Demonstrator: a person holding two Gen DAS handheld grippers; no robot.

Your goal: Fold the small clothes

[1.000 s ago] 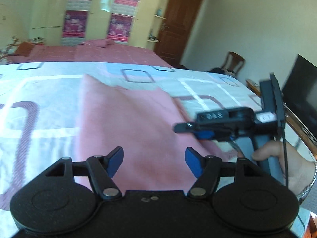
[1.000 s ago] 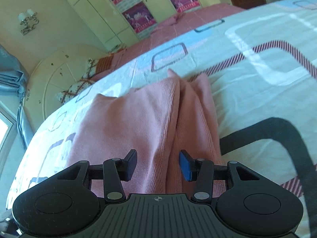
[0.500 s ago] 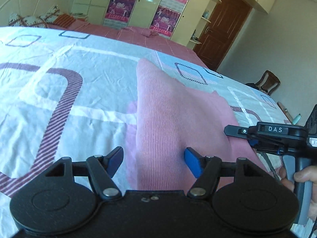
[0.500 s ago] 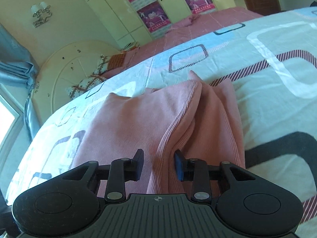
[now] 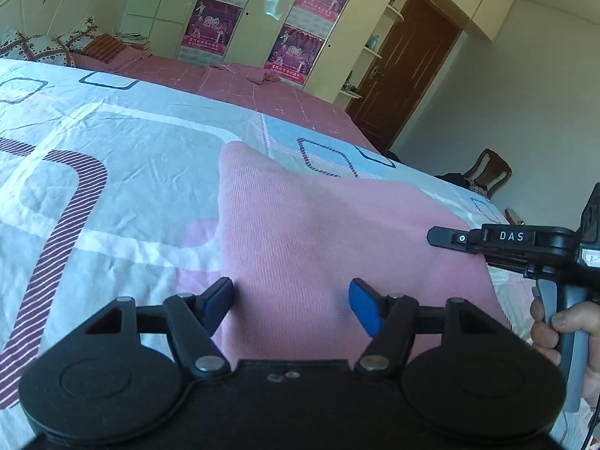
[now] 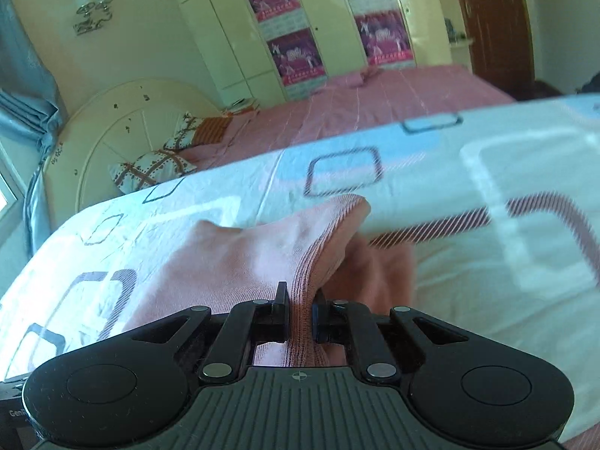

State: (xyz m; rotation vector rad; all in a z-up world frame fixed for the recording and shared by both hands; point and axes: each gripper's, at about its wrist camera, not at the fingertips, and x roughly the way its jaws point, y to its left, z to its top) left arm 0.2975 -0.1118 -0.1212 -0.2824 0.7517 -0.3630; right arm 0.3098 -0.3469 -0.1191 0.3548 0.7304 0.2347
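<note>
Left gripper (image 5: 290, 302): fingers spread wide over the pink cloth (image 5: 337, 232), nothing between them but fabric. Sheet (image 5: 112, 172) to its left lies flat and bare, open for passage. To its right, the right gripper (image 5: 498, 242) and hand (image 5: 573, 330) block the cloth's edge. Right gripper (image 6: 300, 313) is pinched on a raised fold; beyond it, flat sheet (image 6: 487, 262).
</note>
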